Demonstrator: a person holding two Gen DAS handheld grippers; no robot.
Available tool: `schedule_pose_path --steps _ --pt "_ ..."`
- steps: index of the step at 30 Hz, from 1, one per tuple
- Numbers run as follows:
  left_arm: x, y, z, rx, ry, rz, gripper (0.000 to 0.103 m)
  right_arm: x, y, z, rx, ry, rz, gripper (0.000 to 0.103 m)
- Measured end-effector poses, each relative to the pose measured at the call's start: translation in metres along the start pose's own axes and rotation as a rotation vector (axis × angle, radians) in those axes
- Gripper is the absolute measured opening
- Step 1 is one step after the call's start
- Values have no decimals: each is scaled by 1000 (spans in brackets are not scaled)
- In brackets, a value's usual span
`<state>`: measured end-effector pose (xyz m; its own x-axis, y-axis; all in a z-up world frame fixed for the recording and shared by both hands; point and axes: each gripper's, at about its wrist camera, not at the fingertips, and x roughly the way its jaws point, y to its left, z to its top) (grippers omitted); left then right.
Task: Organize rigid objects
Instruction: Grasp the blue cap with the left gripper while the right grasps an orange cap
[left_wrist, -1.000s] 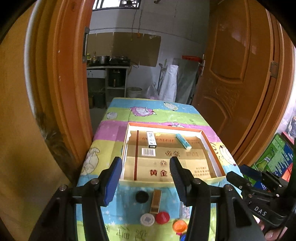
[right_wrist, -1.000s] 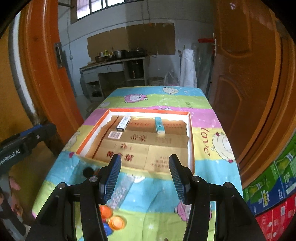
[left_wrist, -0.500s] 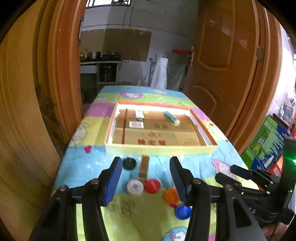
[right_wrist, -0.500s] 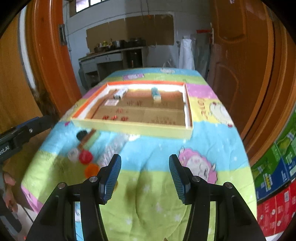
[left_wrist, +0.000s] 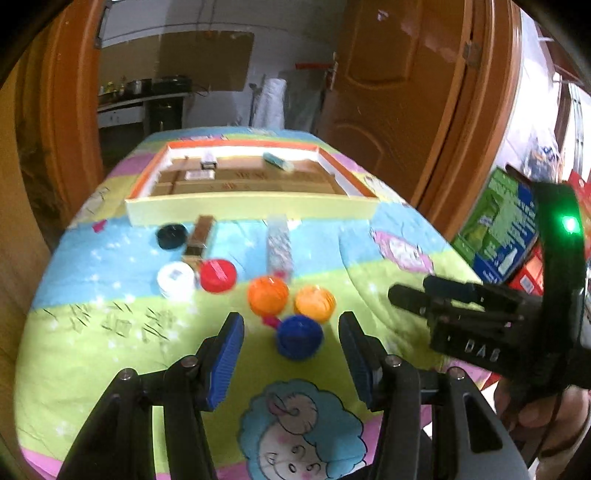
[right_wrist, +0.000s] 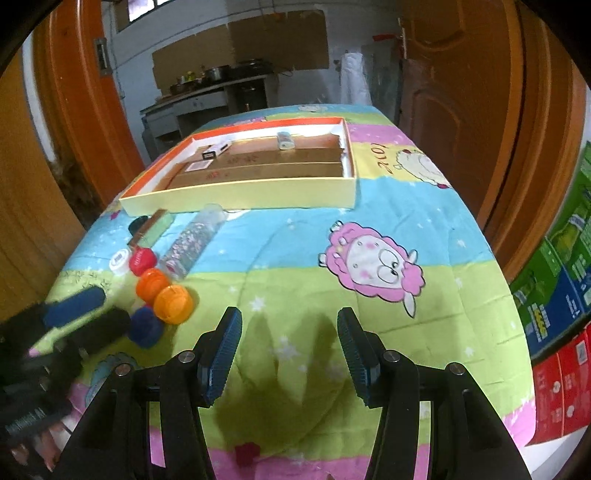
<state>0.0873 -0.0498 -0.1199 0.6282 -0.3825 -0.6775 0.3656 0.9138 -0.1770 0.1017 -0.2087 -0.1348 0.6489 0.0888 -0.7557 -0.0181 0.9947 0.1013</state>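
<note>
Blue cap (left_wrist: 299, 336) just ahead of open left hand-held gripper (left_wrist: 291, 354)

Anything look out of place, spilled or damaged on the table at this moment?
Nothing looks spilled or broken. The loose bottle caps, such as the blue cap and red cap, lie scattered on the tablecloth outside the tray, along with a clear tube lying on its side. That is unsorted clutter, not damage.

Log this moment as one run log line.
left gripper: open, over blue cap | right gripper: open, holds nothing | caps loose on tablecloth | tray: two small items
</note>
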Motion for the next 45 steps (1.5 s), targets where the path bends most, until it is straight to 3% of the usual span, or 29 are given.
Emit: schedule_pose_path --steps 9,10,12,15,23,27,33,34,37,45 --pt "19 -5 -11 40 17 50 52 1 -3 -4 -8 6 -9 56" --pt "19 -4 -11 46 15 56 49 2 -2 -4 -10 8 -5 56" --pt "18 -1 -11 45 13 64 30 3 -1 -4 -15 10 -2 56" --pt "13 9 -12 10 4 40 31 4 5 -4 -38 14 10 56" --pt "-10 23 -17 -11 -35 85 31 10 48 -8 -171 19 147 56" --pt "-19 32 -16 -39 -48 95 31 18 70 -7 -237 14 138 56" --pt "-24 42 -15 -79 -55 98 31 29 76 0 -236 1 129 55" --pt "-24 43 -15 -85 -53 98 31 30 77 0 -236 -1 131 53" --pt "-24 44 -15 -91 -54 94 31 32 78 2 -249 -5 117 31" --pt "-26 42 -11 -97 -60 80 31 30 74 2 -221 -2 136 31"
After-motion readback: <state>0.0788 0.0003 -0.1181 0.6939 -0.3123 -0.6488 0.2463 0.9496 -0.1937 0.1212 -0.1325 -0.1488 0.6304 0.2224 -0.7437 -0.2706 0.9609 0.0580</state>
